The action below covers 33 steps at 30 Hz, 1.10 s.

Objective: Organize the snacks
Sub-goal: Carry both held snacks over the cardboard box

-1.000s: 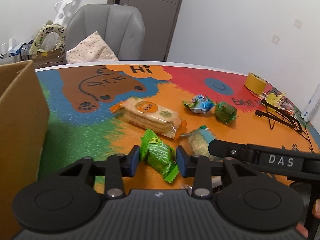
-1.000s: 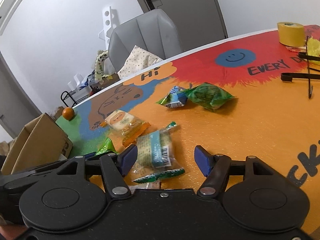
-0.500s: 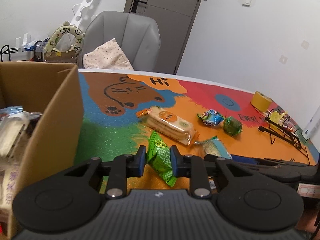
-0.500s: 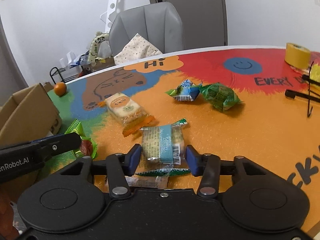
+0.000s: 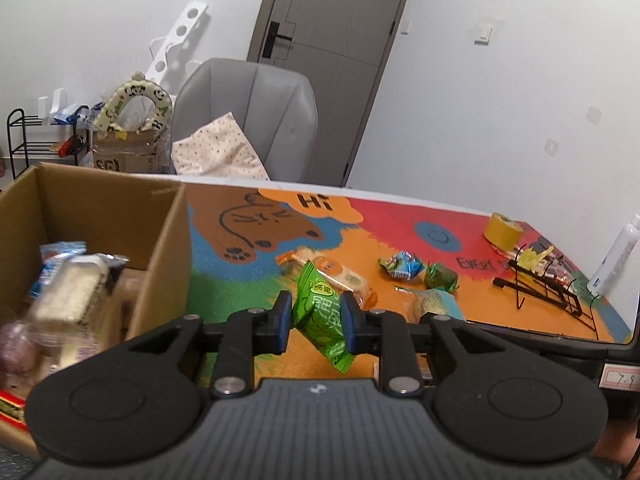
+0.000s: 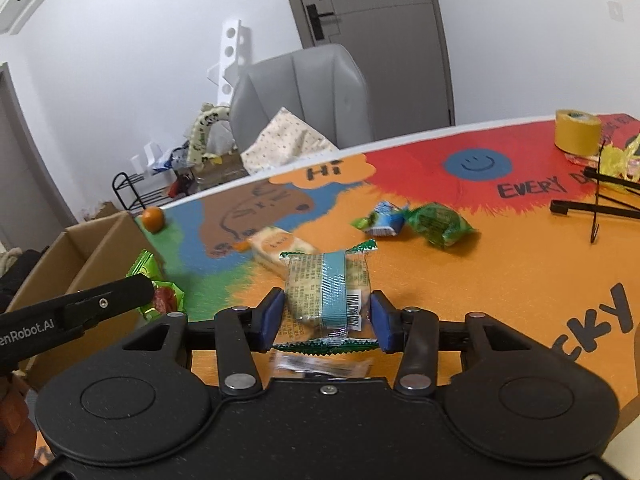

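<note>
left wrist view: the left gripper (image 5: pixel 313 322) is clamped on a green snack packet (image 5: pixel 322 324), blue pads pressing its two sides; the packet stands tilted, its lower end hanging below the pads and clear of the table mat (image 5: pixel 500 304). at nine o'clock from the gripper stands an open cardboard box (image 5: pixel 160 240) with several wrapped snacks (image 5: pixel 68 292) inside, blurred. at twelve o'clock, just behind the held packet, lies an orange cracker pack (image 5: pixel 340 274) on the mat. at two o'clock lie a blue candy (image 5: pixel 402 266) and a dark green candy (image 5: pixel 440 278), just beside each other. a pale packet with a blue band (image 5: pixel 438 306) shows at three o'clock, above the black body of the other tool. farther at two o'clock sit a yellow tape roll (image 5: pixel 502 230) and a black wire rack (image 5: pixel 540 288). a grey chair (image 5: pixel 256 116) stands behind the table.

right wrist view: the right gripper (image 6: pixel 326 320) is clamped on the pale packet with a blue band (image 6: pixel 328 288), pads against both its sides, its crimped green edge hanging just below them. at nine o'clock the left gripper (image 6: pixel 158 294) holds the green snack packet (image 6: pixel 146 270) beside the cardboard box (image 6: pixel 92 248). the orange cracker pack (image 6: pixel 276 246) lies at eleven o'clock behind the held packet. the blue candy (image 6: pixel 384 222) and dark green candy (image 6: pixel 438 222) lie at one o'clock, touching. a small orange fruit (image 6: pixel 153 219) sits at ten o'clock on the mat's green corner. the yellow tape roll (image 6: pixel 577 132) is at two o'clock.
</note>
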Available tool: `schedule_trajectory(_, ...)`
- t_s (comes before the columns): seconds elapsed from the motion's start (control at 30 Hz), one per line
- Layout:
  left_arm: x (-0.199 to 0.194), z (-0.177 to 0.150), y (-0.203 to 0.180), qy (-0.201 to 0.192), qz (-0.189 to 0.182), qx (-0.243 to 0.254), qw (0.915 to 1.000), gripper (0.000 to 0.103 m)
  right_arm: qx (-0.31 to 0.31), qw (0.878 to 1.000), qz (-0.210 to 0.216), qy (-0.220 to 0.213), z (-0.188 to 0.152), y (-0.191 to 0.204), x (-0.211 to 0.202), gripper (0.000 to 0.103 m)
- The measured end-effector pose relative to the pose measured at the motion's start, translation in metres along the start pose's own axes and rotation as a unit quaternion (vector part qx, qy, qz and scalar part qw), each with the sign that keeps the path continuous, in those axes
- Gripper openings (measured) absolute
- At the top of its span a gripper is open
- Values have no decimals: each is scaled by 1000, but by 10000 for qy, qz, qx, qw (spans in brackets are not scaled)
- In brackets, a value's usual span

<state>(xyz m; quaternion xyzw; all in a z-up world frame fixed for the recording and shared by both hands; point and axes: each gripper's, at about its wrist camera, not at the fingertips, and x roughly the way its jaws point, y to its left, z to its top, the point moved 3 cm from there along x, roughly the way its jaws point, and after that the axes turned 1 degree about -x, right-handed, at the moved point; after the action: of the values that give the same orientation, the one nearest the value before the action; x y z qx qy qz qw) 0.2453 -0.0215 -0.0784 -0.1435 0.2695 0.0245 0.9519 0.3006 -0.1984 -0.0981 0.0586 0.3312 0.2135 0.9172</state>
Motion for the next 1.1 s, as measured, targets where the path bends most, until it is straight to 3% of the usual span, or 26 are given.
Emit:
schedule_trajectory(0.7,-75,22,65,-618,354,-235,9972,24,-184,9980,451,-413,11,78,-21,44)
schedule_trajectory(1.1,-96,31,109,-818,534,-478,9941,24,-460,9961,572,-490,16,123,-16,44)
